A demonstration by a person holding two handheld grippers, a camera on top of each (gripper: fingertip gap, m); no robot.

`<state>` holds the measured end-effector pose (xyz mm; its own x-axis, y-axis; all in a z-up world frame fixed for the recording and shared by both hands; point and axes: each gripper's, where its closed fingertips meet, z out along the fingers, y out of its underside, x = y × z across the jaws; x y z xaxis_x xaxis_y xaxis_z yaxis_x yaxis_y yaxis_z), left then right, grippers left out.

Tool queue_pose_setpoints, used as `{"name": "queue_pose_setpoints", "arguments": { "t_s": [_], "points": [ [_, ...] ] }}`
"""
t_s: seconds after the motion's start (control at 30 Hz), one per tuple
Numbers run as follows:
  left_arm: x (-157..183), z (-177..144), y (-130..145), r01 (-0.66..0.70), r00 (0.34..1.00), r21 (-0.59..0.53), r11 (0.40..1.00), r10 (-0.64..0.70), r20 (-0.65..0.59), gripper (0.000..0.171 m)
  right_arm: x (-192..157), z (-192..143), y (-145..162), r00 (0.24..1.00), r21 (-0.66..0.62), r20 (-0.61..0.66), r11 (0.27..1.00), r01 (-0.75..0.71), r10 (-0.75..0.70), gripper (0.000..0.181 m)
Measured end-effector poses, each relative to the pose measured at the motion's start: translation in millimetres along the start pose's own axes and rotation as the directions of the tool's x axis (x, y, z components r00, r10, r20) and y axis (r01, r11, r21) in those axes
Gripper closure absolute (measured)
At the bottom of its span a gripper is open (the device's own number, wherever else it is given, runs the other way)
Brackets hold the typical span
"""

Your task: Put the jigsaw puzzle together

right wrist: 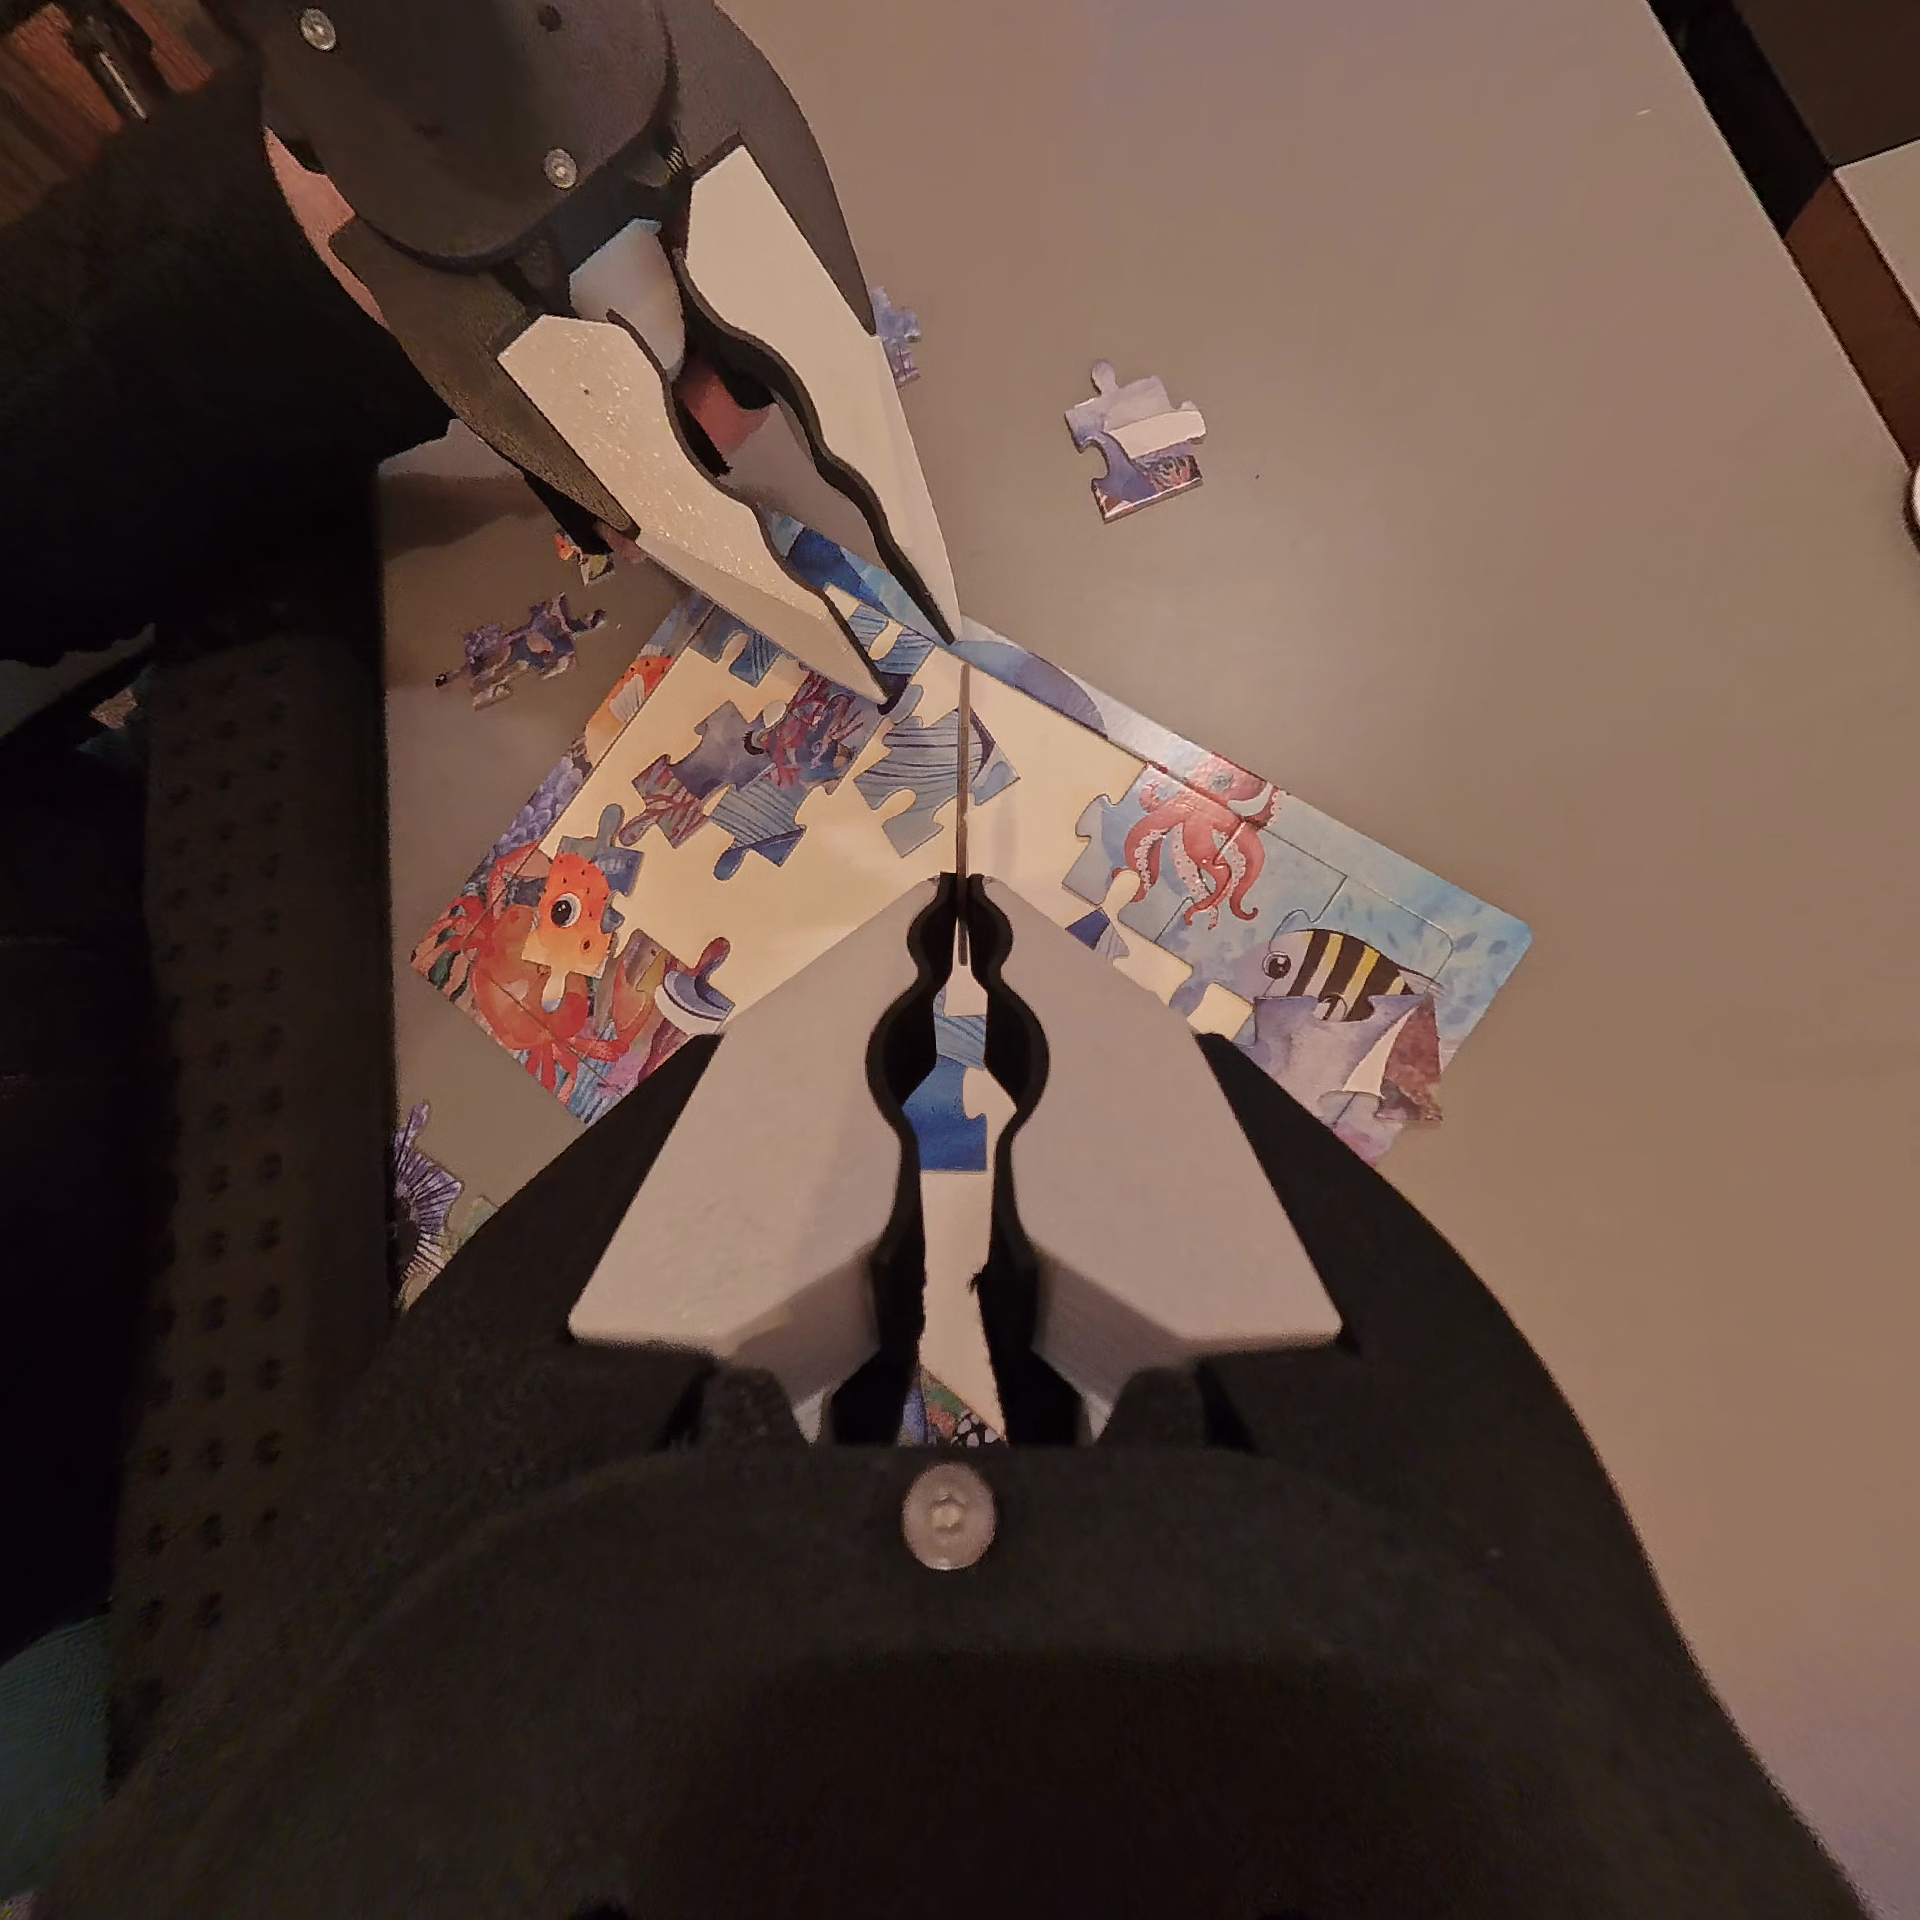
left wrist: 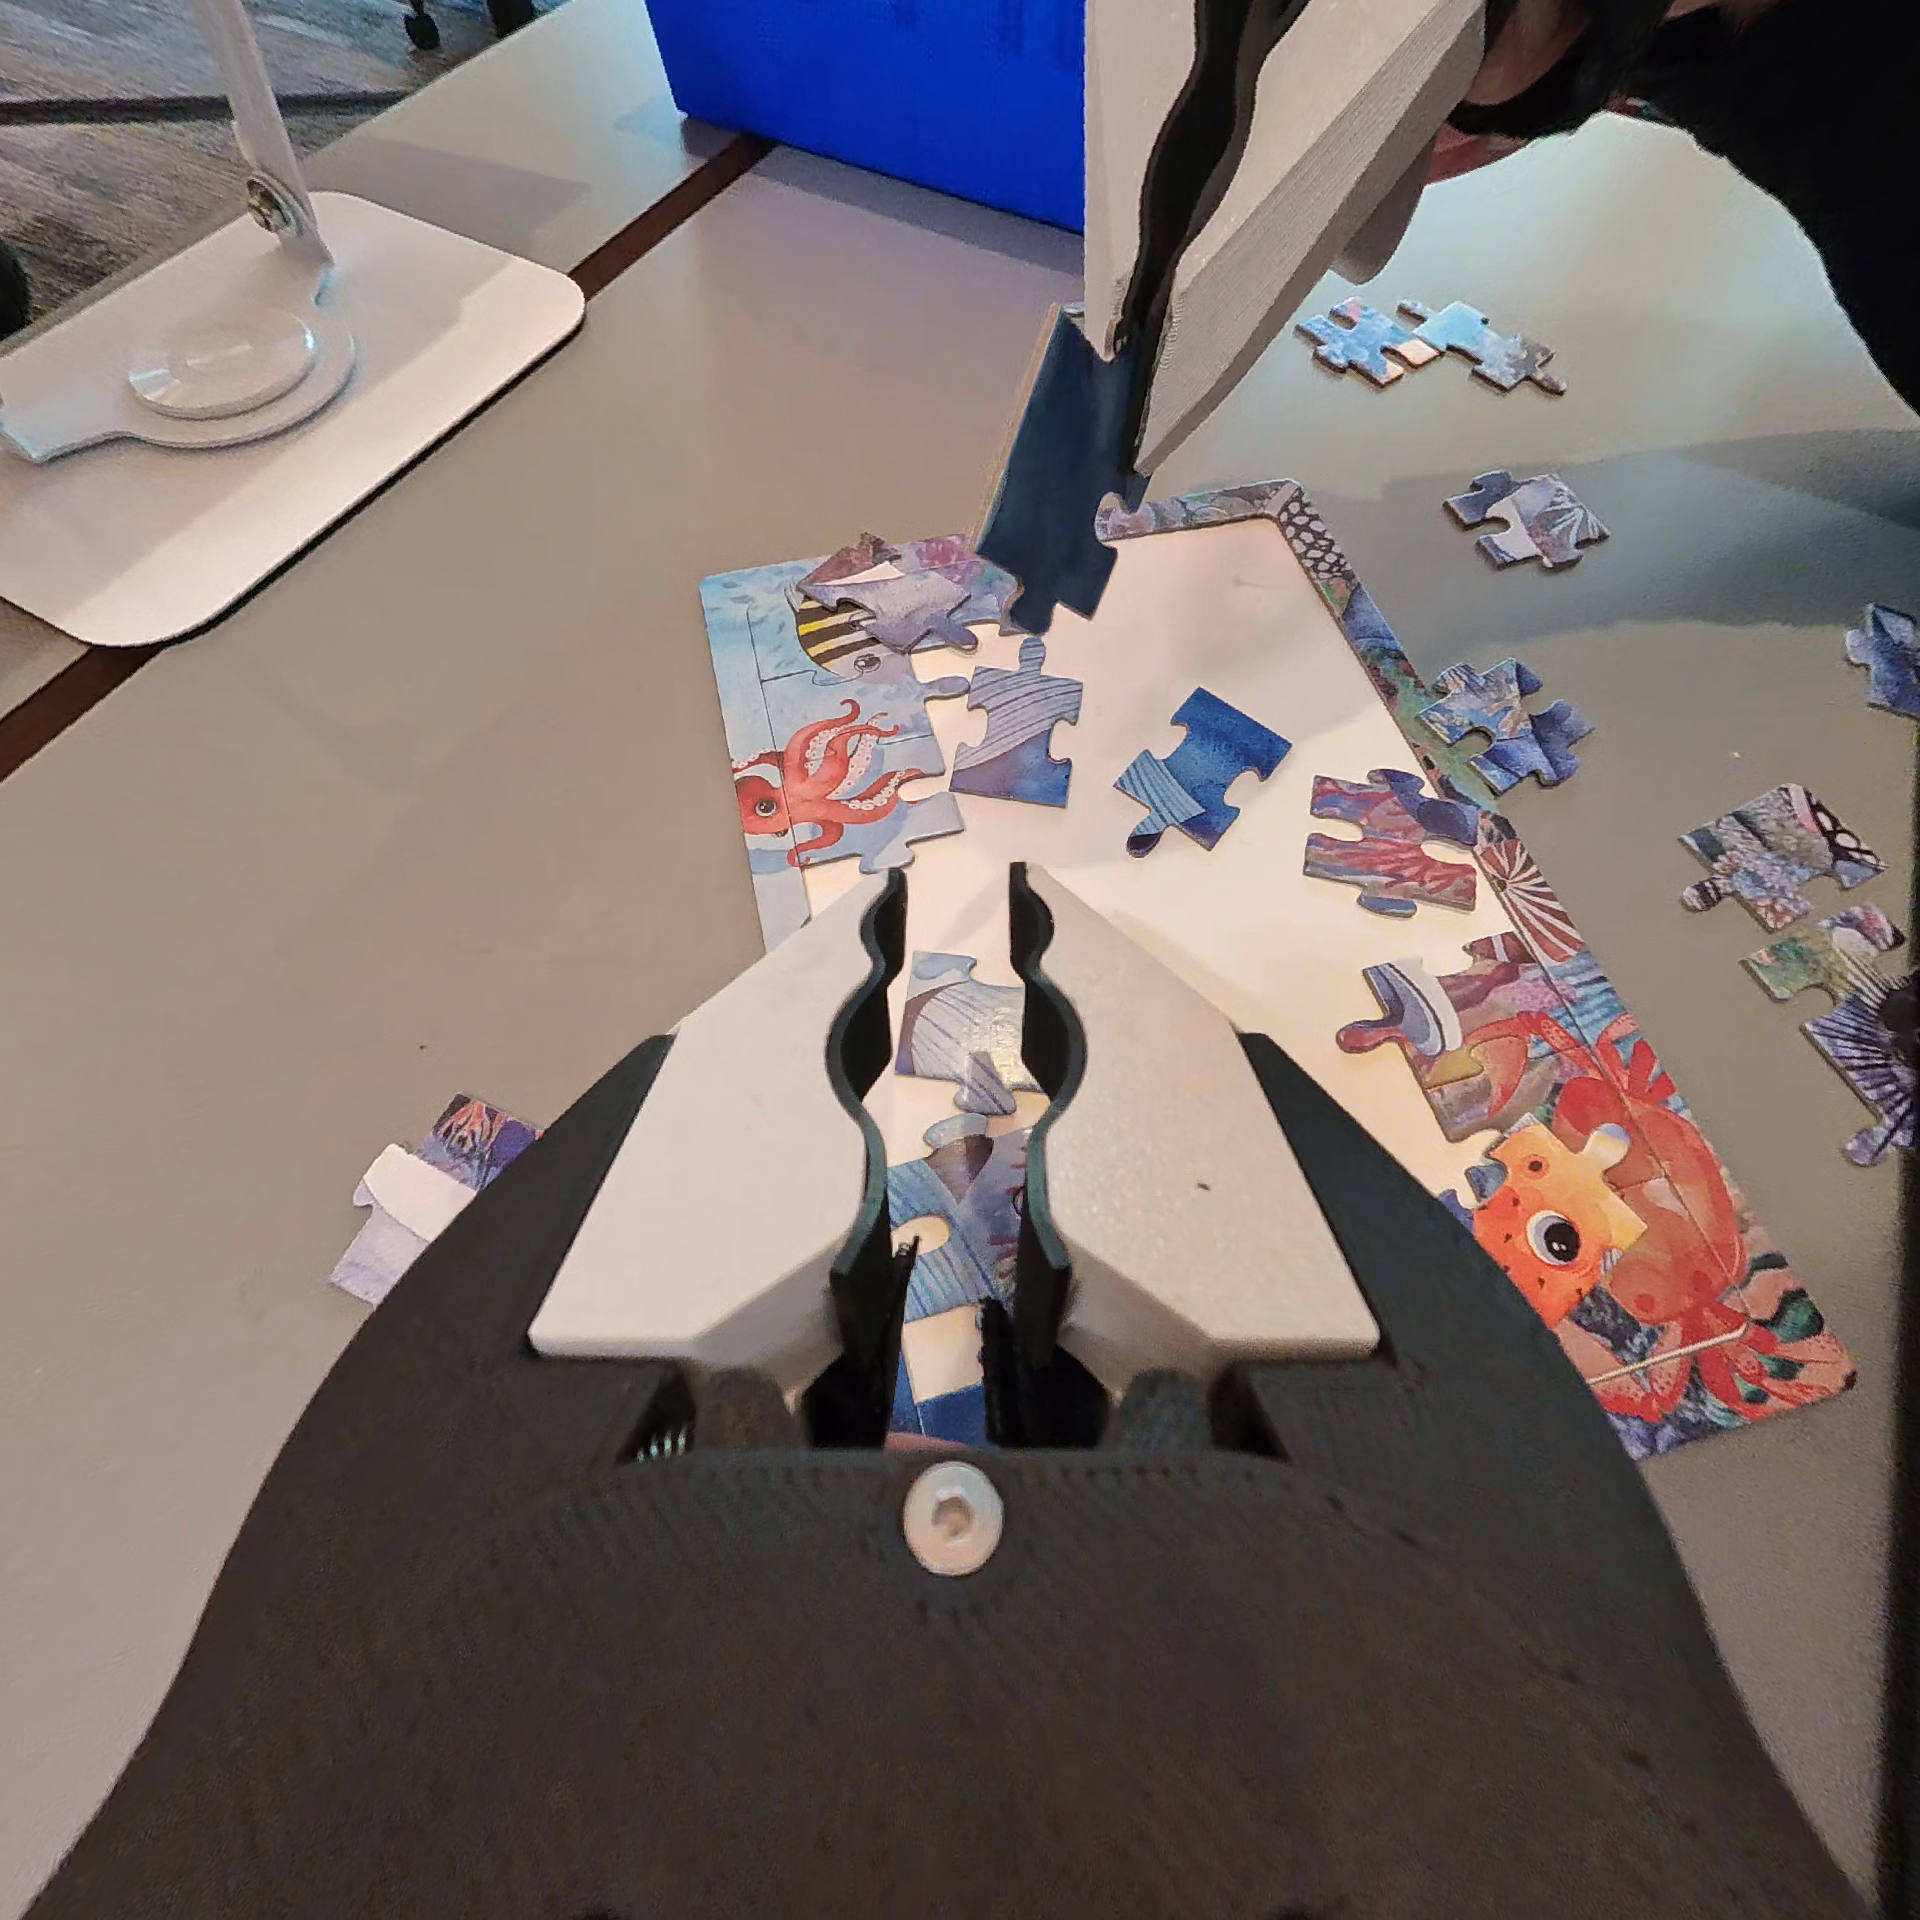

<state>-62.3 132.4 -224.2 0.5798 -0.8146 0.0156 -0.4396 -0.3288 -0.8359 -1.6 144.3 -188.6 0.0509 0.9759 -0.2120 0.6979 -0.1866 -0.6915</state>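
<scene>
I work two handheld grippers over a grey desk [left wrist: 416, 727] where a sea-themed jigsaw puzzle [right wrist: 1299, 883] lies partly assembled in its tray.

My right gripper [left wrist: 1127, 416] is pinching a dark blue puzzle piece [left wrist: 1049, 499], holding it on edge so it hangs down past the fingertips. From the right wrist view I see only the thin edge of that piece, running straight ahead from the closed tips. Its lower tip hovers just above the far end of the tray, near a striped fish [right wrist: 1340, 966].

My left gripper [left wrist: 956, 883] is slightly spread and holds nothing. It hovers low over the near end of the tray, with loose pieces directly beneath and ahead of it. An orange crab [left wrist: 1621, 1195] sits to its right, a red octopus [left wrist: 821, 769] ahead to its left.

More loose pieces [left wrist: 1517, 520] lie scattered on the desk off to the right of both grippers.

The risks, as I judge them: the blue piece is gripped by a narrow margin and could pivot or slip out when pressed down. Lowering it edge-on may nudge the unseated pieces near the fish. The left gripper could also scrape loose pieces below it.
</scene>
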Motion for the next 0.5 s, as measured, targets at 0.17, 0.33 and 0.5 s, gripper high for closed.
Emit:
{"name": "queue_pose_setpoints", "arguments": {
  "t_s": [0.17,0.33,0.5],
  "points": [
    [3,2,-5,0.005,1.0,0.027,1.0,-0.005,-0.015,0.154,-4,0,-2,1.0,0.011,0.02,1.0,0.001,-0.001,0.181],
    [2,5,5,-0.025,1.0,-0.034,0.999,0.026,0.005,0.153,-2,0,2,1.0,-0.017,-0.001,1.0,0.01,-0.01,0.181],
    [-4,5,27,-0.06,0.997,-0.153,0.986,0.066,0.033,0.153,8,2,23,0.998,-0.139,-0.062,0.99,0.02,-0.029,0.181]
  ]
}}
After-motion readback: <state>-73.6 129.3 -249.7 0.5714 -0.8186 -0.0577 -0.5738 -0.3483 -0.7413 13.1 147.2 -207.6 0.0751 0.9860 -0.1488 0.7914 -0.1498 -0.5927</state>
